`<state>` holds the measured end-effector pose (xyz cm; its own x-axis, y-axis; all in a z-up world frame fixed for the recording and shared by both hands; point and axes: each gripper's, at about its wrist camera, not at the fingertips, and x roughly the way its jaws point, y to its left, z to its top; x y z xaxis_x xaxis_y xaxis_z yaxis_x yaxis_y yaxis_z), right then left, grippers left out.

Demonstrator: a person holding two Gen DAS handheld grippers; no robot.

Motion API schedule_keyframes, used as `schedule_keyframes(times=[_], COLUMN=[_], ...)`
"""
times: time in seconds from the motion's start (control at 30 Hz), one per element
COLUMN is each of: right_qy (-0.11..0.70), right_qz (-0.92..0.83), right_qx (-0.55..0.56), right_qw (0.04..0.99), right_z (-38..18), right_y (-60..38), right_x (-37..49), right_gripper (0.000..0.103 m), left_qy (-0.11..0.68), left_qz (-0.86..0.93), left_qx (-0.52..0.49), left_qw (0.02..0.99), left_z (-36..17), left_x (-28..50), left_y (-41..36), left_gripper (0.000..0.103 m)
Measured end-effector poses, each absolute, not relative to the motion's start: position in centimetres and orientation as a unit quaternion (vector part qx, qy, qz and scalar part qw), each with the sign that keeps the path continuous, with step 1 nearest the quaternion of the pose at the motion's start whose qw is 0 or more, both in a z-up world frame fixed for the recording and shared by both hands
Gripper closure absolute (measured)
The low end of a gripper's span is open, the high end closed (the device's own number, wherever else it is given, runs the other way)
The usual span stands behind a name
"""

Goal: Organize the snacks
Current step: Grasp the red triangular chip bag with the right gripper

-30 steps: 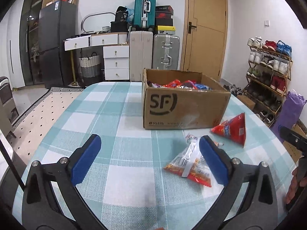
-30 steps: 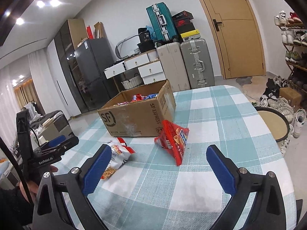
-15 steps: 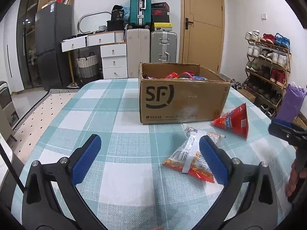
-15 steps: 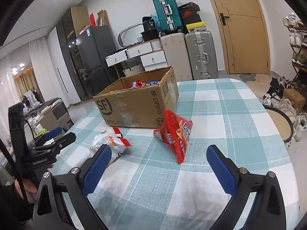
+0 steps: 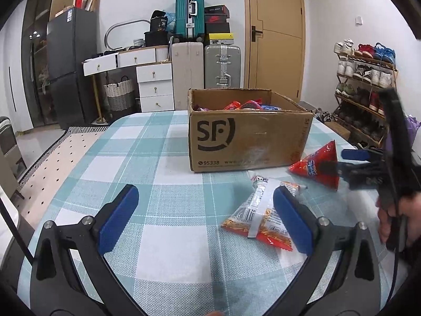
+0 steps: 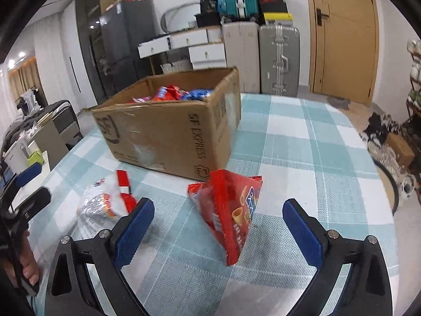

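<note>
Right wrist view: red bag (image 6: 231,210) stands between the spread fingers of the right gripper (image 6: 218,226), near the box (image 6: 168,131), with bare tablecloth (image 6: 302,158) to the right. Left gripper (image 5: 205,221), also spread, flanks the white bag (image 5: 259,218). Both grippers have moved closer.

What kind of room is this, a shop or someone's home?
Most likely a home's living or dining area: a wooden shoe rack full of shoes by the tan door, upright suitcases, and a table with a teal checked tablecloth.
</note>
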<state>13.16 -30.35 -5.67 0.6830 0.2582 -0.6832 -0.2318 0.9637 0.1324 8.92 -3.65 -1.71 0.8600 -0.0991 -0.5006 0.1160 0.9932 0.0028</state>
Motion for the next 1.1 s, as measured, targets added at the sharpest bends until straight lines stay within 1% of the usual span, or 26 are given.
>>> schedule_keyframes(times=[0.07, 0.1, 0.2, 0.27, 0.33, 0.47, 0.5, 0.6, 0.7, 0.9, 1.1], right_qy=[0.389, 0.395, 0.424, 0.431, 0.442, 0.443, 0.441, 0.435, 0.424, 0.386, 0.328], right_qz=[0.130, 0.133, 0.141, 0.143, 0.148, 0.157, 0.159, 0.164, 0.166, 0.166, 0.159], right_qx=[0.028, 0.030, 0.038, 0.052, 0.068, 0.085, 0.086, 0.086, 0.088, 0.098, 0.118], right_qw=[0.912, 0.909, 0.894, 0.889, 0.882, 0.879, 0.879, 0.881, 0.886, 0.902, 0.924], right_z=[-6.2, -6.4, -7.4, -7.7, -8.2, -8.5, -8.4, -8.2, -7.8, -6.5, -4.9], right_y=[-30.6, -30.6, -30.6, -31.0, -31.4, -31.8, -31.8, -31.7, -31.7, -32.4, -33.6], right_x=[14.4, 14.6, 15.9, 16.3, 16.7, 16.7, 16.6, 16.3, 16.0, 14.8, 12.7], right_gripper=[0.009, 0.014, 0.024, 0.026, 0.036, 0.045, 0.055, 0.060, 0.062, 0.063, 0.063], left_qy=[0.260, 0.261, 0.262, 0.263, 0.262, 0.260, 0.259, 0.260, 0.257, 0.254, 0.256], left_qz=[-0.057, -0.056, -0.058, -0.061, -0.061, -0.062, -0.061, -0.061, -0.056, -0.050, -0.045], left_qx=[0.014, 0.012, 0.008, 0.006, 0.005, 0.007, 0.007, 0.007, 0.008, 0.014, 0.017], left_qw=[0.964, 0.964, 0.963, 0.963, 0.963, 0.964, 0.964, 0.964, 0.965, 0.966, 0.965], left_z=[-1.7, -1.8, -1.8, -1.8, -1.8, -1.9, -1.9, -2.0, -1.9, -1.9, -2.0], left_x=[8.9, 9.0, 9.0, 8.9, 8.9, 8.8, 8.8, 8.8, 8.6, 8.6, 8.8], left_y=[-3.7, -3.7, -3.7, -3.6, -3.6, -3.5, -3.5, -3.4, -3.3, -3.5, -3.6], left_gripper=[0.001, 0.001, 0.001, 0.001, 0.001, 0.001, 0.001, 0.001, 0.001, 0.001, 0.001])
